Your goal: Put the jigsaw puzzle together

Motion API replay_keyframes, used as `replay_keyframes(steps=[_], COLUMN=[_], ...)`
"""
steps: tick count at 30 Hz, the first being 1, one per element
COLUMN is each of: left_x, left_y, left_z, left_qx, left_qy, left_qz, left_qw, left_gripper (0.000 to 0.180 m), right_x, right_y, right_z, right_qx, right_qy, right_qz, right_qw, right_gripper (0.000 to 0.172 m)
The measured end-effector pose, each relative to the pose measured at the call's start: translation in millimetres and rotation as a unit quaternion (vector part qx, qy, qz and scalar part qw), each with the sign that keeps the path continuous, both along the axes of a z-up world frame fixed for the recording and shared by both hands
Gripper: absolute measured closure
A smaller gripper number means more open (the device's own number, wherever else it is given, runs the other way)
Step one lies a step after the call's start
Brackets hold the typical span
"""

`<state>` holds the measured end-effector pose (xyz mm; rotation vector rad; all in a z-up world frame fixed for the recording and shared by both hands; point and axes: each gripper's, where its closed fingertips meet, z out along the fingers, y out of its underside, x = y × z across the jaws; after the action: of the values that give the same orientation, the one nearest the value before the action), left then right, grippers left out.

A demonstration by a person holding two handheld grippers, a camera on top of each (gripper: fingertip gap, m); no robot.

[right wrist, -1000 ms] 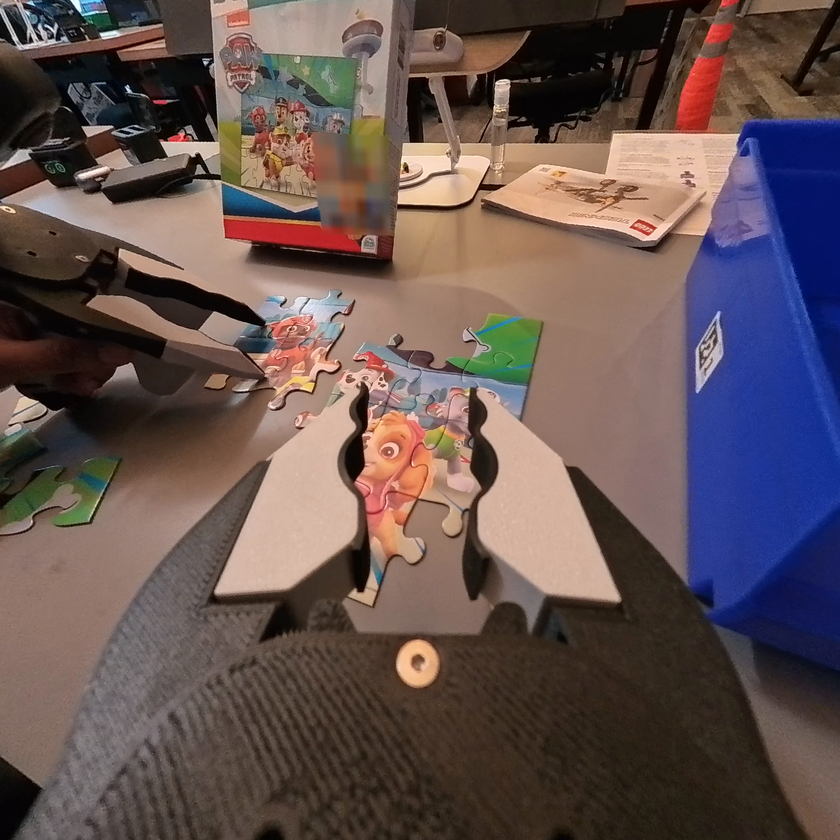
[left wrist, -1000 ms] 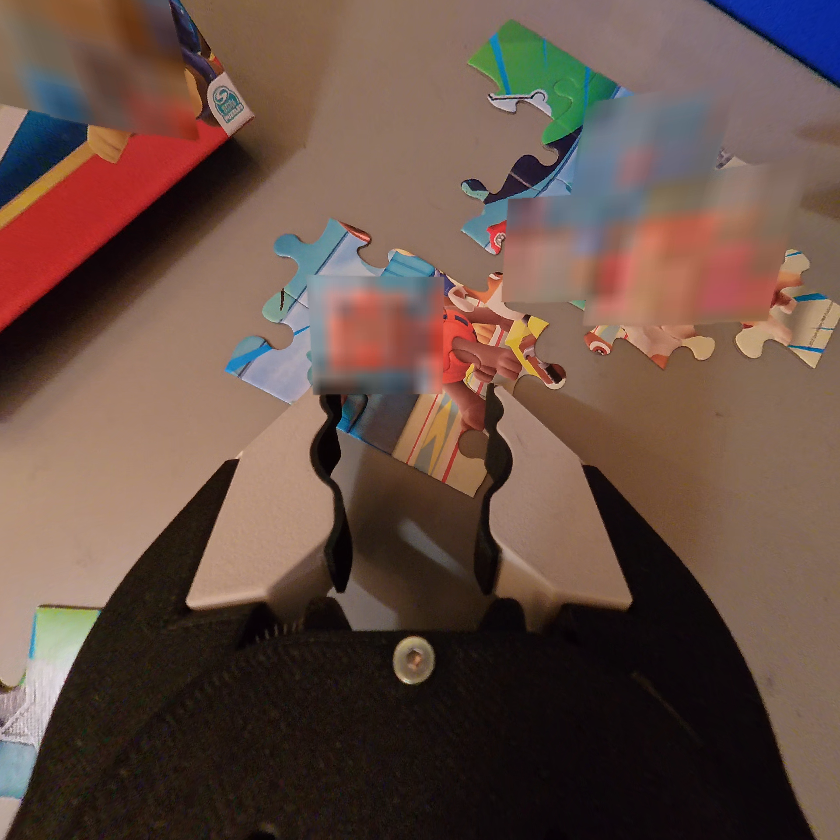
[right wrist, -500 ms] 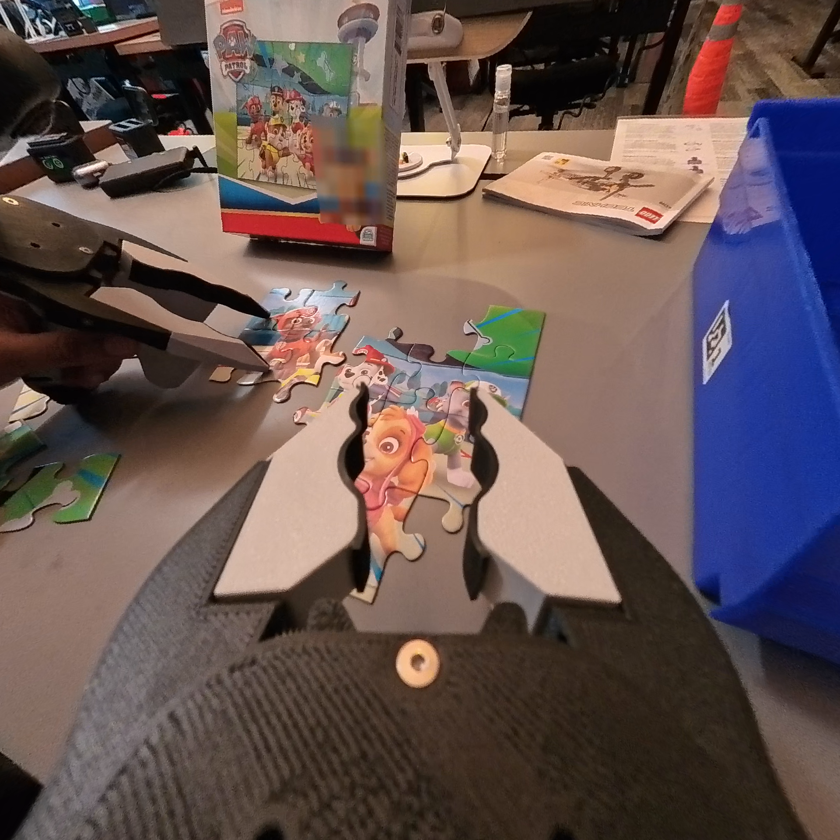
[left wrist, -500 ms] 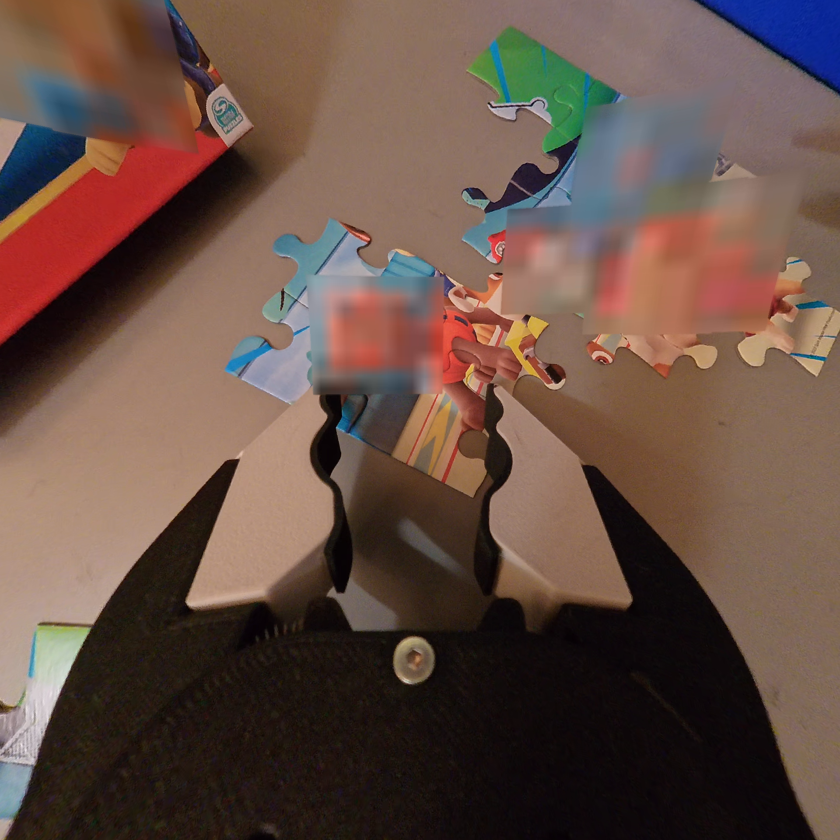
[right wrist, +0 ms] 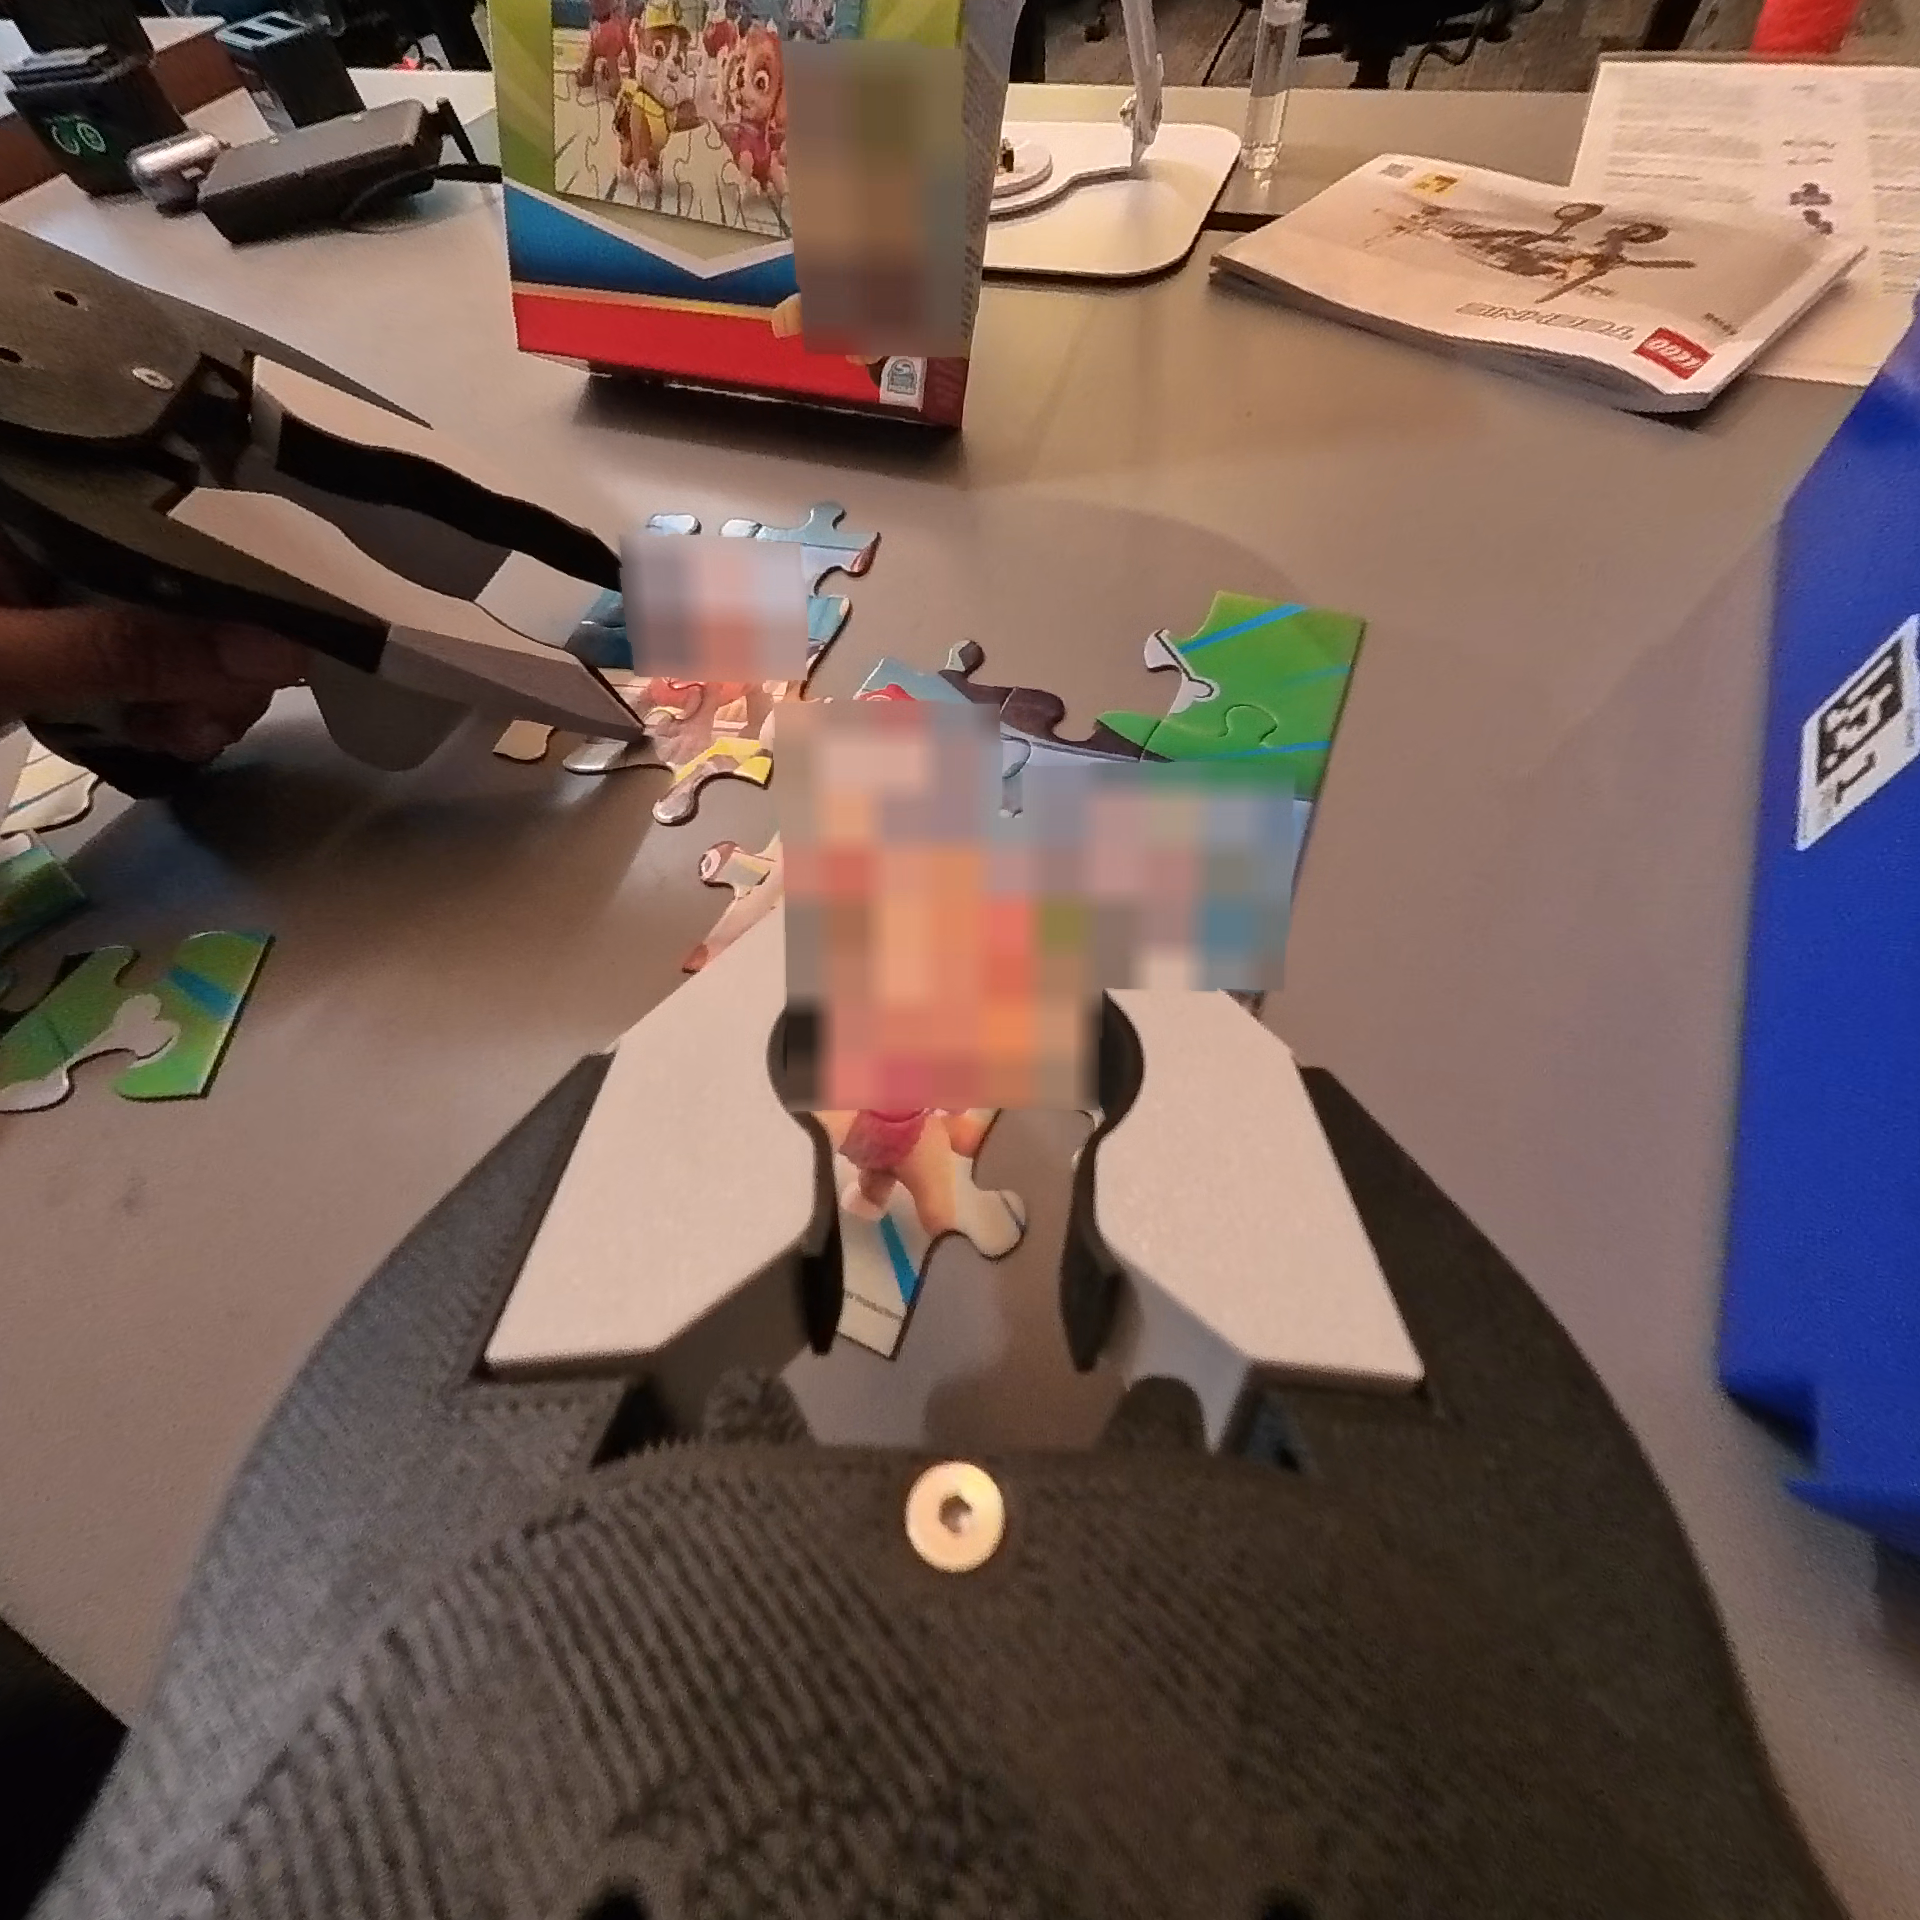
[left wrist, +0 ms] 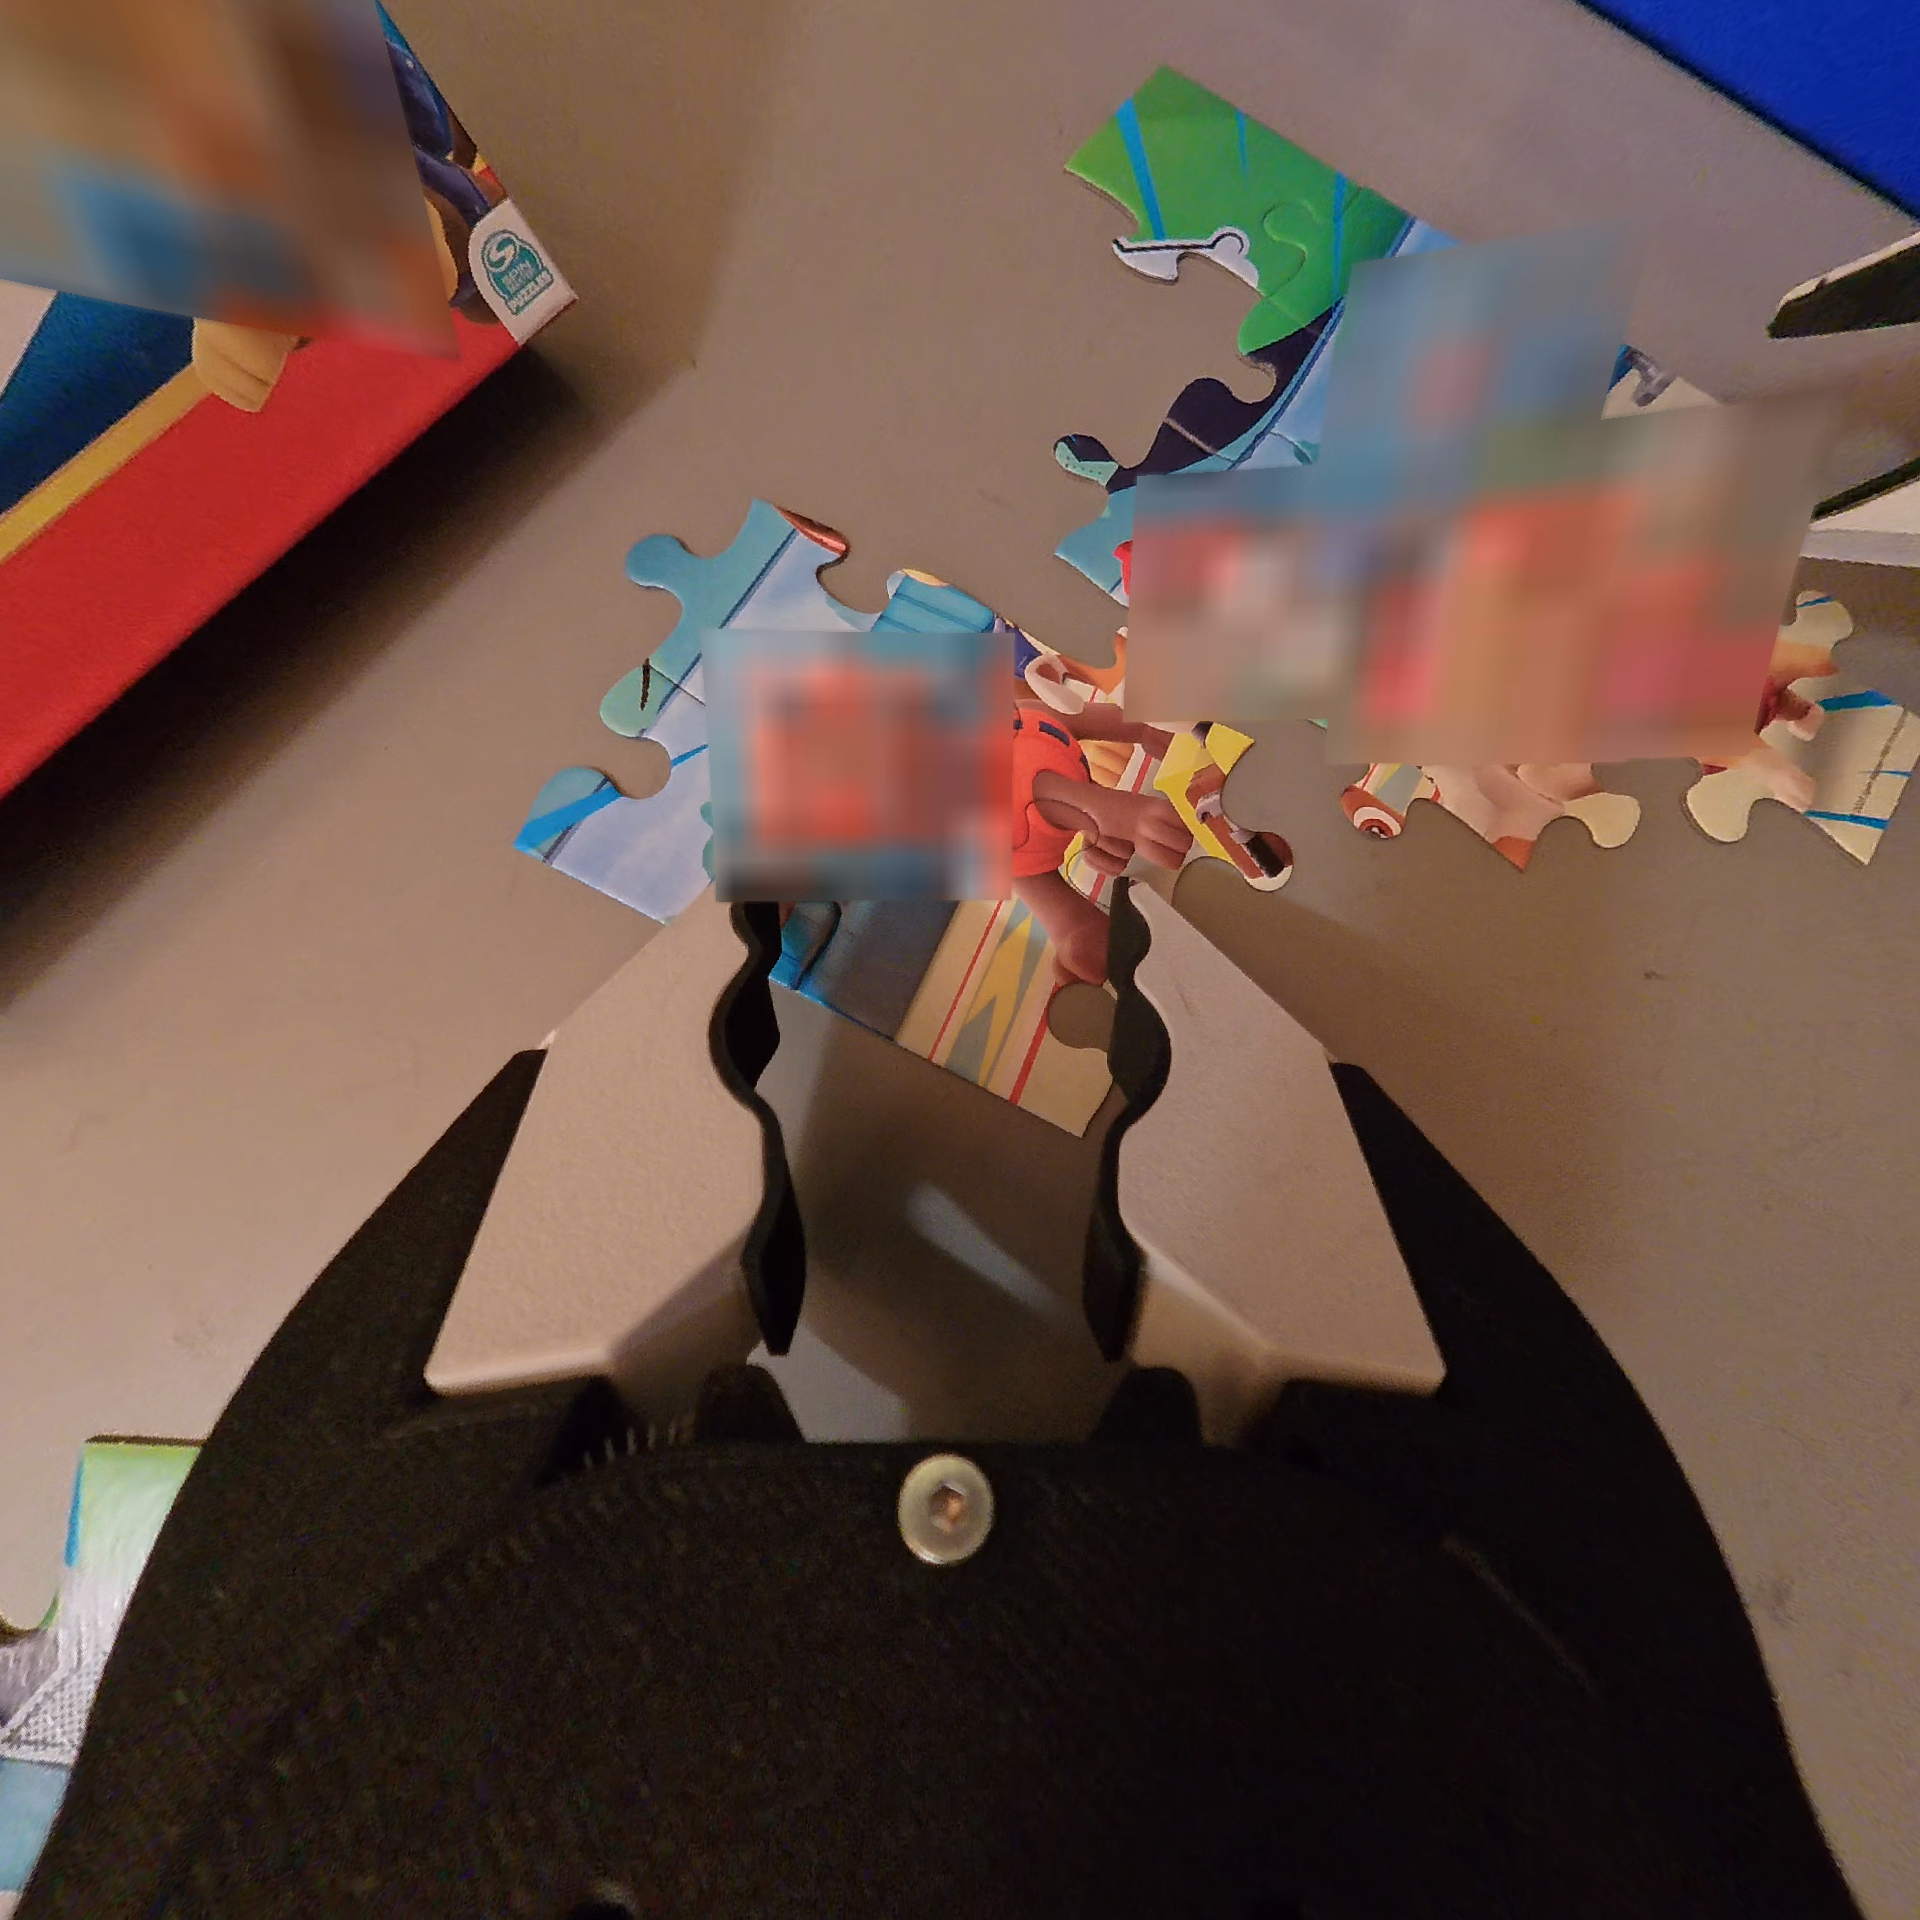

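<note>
While its jaws stand apart, the left gripper [left wrist: 940, 935] rests its tips on a small puzzle cluster [left wrist: 935, 831]. Right gripper [right wrist: 951, 1049], also apart, apparently hovers over the larger puzzle section [right wrist: 1226, 707]; puzzle box [right wrist: 727, 208] at 12 o'clock.

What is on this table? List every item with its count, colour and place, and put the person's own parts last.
Grey table: one, under everything.
Smaller joined cardboard puzzle cluster: one, blue and orange, at the left gripper's fingers.
Larger joined puzzle cluster: one, green-cornered, ahead of the right gripper.
Loose green puzzle pieces: a few, far left.
Colourful upright puzzle box: one, behind the clusters.
Blue plastic bin: one, right edge.
White printed booklet: one, back right.
Left gripper: fingers apart, straddling the smaller cluster.
Right gripper: fingers apart, over the larger cluster.
Hand: one, holding the left gripper.
</note>
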<state>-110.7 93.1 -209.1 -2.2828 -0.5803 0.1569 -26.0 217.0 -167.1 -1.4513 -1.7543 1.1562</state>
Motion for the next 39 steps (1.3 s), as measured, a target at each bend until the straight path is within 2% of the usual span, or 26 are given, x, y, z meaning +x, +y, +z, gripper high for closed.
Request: replay_keyframes(steps=[31, 39], left_x=[4, 15], left_y=[-11, -21], left_z=[-1, -1], left_qx=[-0.011, -0.027], left_qy=[0.002, -0.003], left_qz=[0.000, -0.005], left_qw=[1.000, 1.000], left_gripper=[0.119, 0.127], right_x=[1, 4], right_y=[5, 8], right_z=[2, 3], right_qx=[-0.009, -0.008], right_qy=[0.004, 0.007], right_qz=[-0.008, -0.012], right_qw=[1.000, 1.000], right_gripper=[0.127, 0.127])
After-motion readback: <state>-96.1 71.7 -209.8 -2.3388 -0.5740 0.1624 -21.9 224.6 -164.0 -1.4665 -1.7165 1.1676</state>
